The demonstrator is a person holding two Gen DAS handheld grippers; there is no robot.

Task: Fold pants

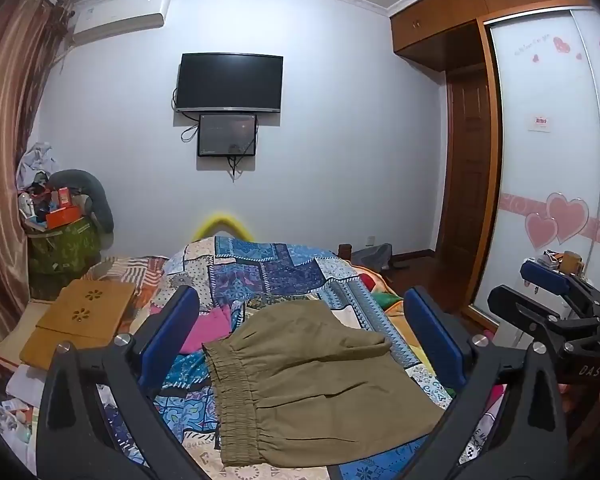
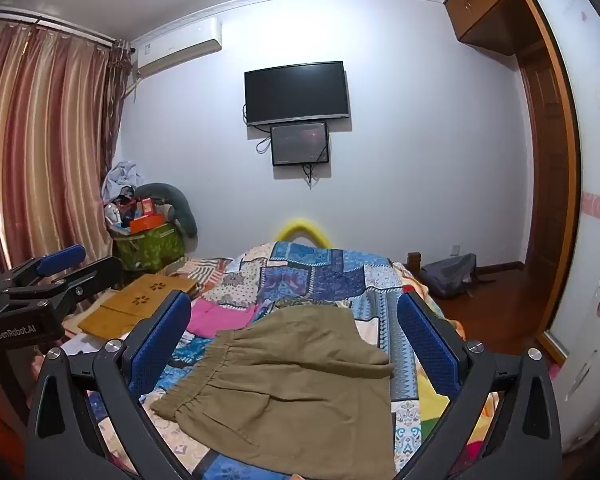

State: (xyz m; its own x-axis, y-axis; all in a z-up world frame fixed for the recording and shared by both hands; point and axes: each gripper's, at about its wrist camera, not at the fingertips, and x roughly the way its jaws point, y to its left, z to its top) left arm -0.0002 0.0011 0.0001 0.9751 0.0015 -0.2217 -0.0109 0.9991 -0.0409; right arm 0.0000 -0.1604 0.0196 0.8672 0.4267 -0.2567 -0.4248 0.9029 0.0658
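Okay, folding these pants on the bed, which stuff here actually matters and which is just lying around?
For the job:
- olive pants, lying on the patchwork quilt
- left gripper, open
- right gripper, open

Just lying about:
- pink garment
- wooden lap tray
- green box of clutter
- grey backpack on the floor

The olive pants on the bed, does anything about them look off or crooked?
The olive pants lie folded but skewed on the patchwork quilt: the elastic waistband runs diagonally and the top layer's edges don't line up. No damage shows. Both grippers are open above them.
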